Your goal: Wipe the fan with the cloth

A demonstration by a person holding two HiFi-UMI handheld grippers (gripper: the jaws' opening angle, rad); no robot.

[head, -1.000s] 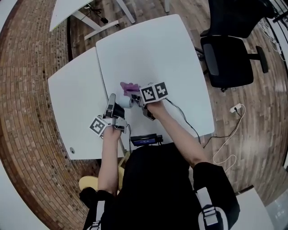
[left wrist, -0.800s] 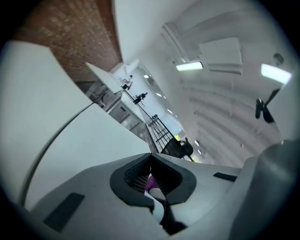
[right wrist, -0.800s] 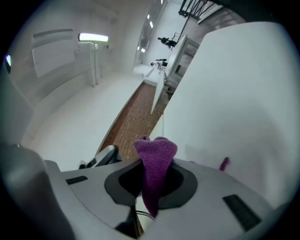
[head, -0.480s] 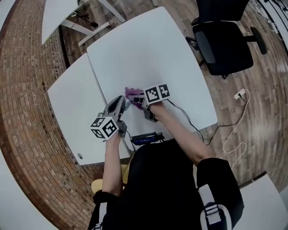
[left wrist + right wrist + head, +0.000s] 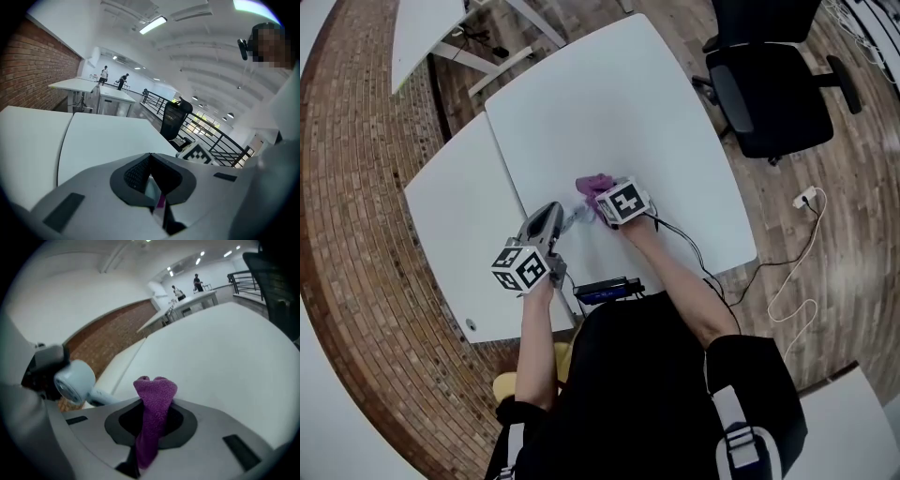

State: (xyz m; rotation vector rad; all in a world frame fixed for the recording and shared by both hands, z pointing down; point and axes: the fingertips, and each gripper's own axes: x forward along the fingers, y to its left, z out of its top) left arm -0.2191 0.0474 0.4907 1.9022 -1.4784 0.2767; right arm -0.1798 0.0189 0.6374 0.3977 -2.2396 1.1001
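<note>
The left tongs [image 5: 553,217] are gripping the fan [image 5: 574,218], a small pale blue hand-held one. In the left gripper view the jaws are closing tightly on a pale blue part of it [image 5: 152,190]. The fan is hanging just over the white bench [image 5: 609,103], near its front edge.

The right tongs [image 5: 602,198] are pinching the purple cloth [image 5: 592,184] and its folded top is sticking up out of the closed jaws [image 5: 153,416]. In the right gripper view the fan's round head [image 5: 75,380] is sitting just beside the cloth, to its left; whether they are touching cannot be told.

Each marker cube [image 5: 622,202] is showing black-and-white square codes. A dark device [image 5: 602,291] is lying at the bench edge, its print too small to read.
</note>
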